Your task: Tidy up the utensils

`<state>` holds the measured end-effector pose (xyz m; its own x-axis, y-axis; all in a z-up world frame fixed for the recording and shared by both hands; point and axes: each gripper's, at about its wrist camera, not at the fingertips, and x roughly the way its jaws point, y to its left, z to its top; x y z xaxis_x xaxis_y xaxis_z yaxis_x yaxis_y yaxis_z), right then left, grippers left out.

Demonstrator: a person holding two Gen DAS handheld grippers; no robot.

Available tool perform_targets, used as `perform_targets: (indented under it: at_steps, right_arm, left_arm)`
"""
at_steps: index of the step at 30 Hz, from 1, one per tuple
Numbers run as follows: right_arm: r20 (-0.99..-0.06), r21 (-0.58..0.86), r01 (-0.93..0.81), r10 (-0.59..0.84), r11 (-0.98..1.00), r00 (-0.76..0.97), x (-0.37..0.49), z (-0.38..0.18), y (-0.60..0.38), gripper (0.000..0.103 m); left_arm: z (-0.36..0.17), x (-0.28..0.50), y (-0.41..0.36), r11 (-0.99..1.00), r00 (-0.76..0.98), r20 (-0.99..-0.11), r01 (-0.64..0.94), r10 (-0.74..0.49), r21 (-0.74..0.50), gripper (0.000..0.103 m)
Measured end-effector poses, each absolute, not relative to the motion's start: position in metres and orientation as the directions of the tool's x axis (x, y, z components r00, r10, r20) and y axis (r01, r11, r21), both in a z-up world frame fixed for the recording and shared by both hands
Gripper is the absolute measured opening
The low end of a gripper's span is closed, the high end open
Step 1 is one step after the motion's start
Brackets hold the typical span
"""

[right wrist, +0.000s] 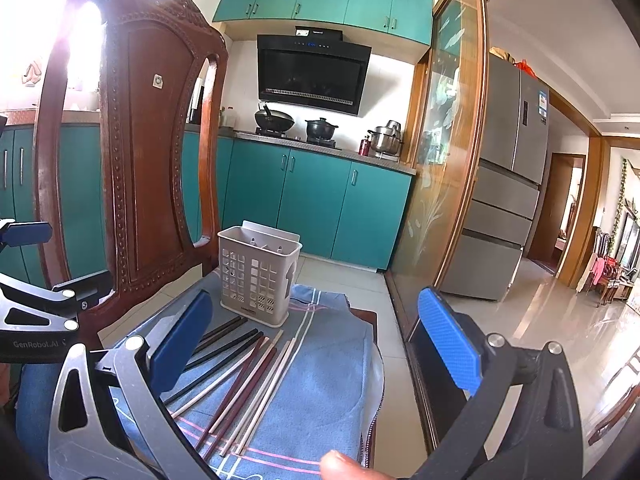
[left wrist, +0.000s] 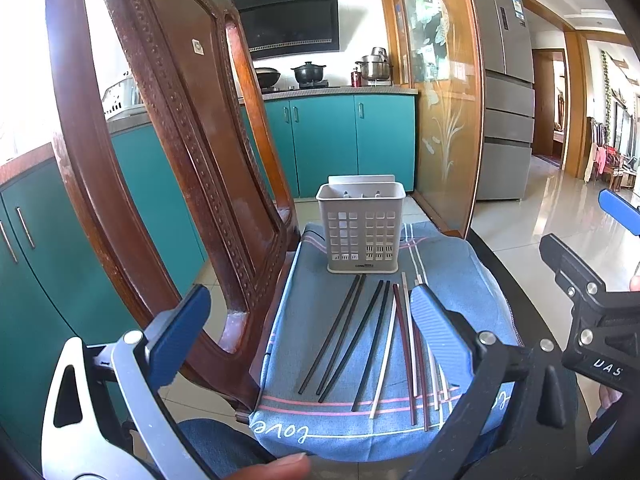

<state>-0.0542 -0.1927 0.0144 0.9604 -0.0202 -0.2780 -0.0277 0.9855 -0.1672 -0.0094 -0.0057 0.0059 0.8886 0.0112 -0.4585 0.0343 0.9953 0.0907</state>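
Teal kitchen cabinets (right wrist: 308,196) fill the background behind a carved dark wooden chair (left wrist: 188,152); its seat is draped with a blue striped cloth (left wrist: 348,344); a pale perforated plastic utensil basket (left wrist: 362,226) stands upright at the cloth's far end; black, maroon and cream chopsticks (left wrist: 372,340) are laid side by side just before it. The left gripper (left wrist: 304,320) is held low over the near edge, jaws spread wide, nothing held; the right gripper (right wrist: 320,340) is likewise poised wide apart and empty, beside the chopsticks.

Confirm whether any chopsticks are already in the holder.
No: the holder looks empty through its grid, and the chopsticks all lie on the blue cloth.
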Motion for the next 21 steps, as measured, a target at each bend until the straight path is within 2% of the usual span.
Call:
perform_targets:
  at_steps: [21]
  right_arm:
    - [-0.247,-0.172,-0.045,0.001,0.984,0.969,-0.0608,0.0182,-0.1874,0.101]
  left_arm:
    - [0.0086,-0.0145,-0.0049,0.995,0.895,-0.445,0.039,0.006,0.093,0.100]
